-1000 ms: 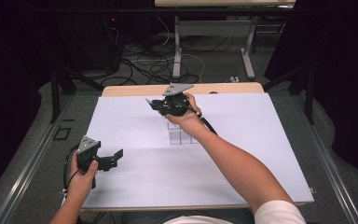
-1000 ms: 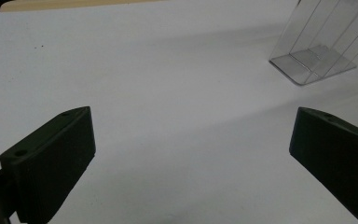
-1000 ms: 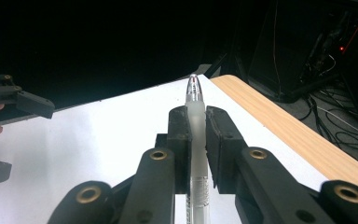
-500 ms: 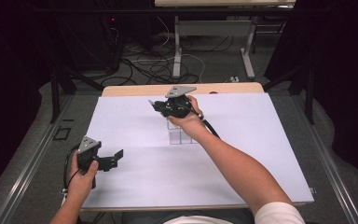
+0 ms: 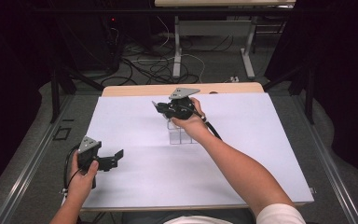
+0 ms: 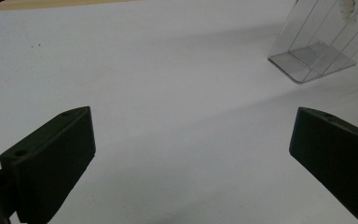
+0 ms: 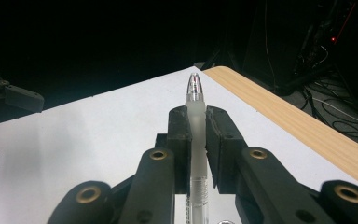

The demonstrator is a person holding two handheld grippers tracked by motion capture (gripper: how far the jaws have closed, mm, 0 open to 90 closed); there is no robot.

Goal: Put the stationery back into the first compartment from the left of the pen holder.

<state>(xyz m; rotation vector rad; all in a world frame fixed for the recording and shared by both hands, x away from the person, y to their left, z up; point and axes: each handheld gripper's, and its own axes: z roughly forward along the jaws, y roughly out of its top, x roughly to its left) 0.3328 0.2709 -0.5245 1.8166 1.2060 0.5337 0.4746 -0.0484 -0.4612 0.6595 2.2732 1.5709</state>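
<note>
The right gripper (image 7: 196, 122) clamps a clear pen (image 7: 195, 95) (no legible print) above the clear holder (image 5: 181, 133); the left gripper (image 6: 191, 154) gapes released over the tabletop (image 6: 168, 93).

Right claw (image 7: 196, 135) clamped on clear pen (image 7: 195, 109), jaws pressed against barrel both sides. Pen runs lengthwise between jaws, tip past jaw ends, pointing away from camera. White surface (image 7: 98, 140) beneath pen. Wooden edge strip (image 7: 303, 130) right of pen. Left claw (image 7: 9, 100) far left of pen, partly cut off. Cables on floor (image 7: 340, 112) beyond wooden strip.
</note>
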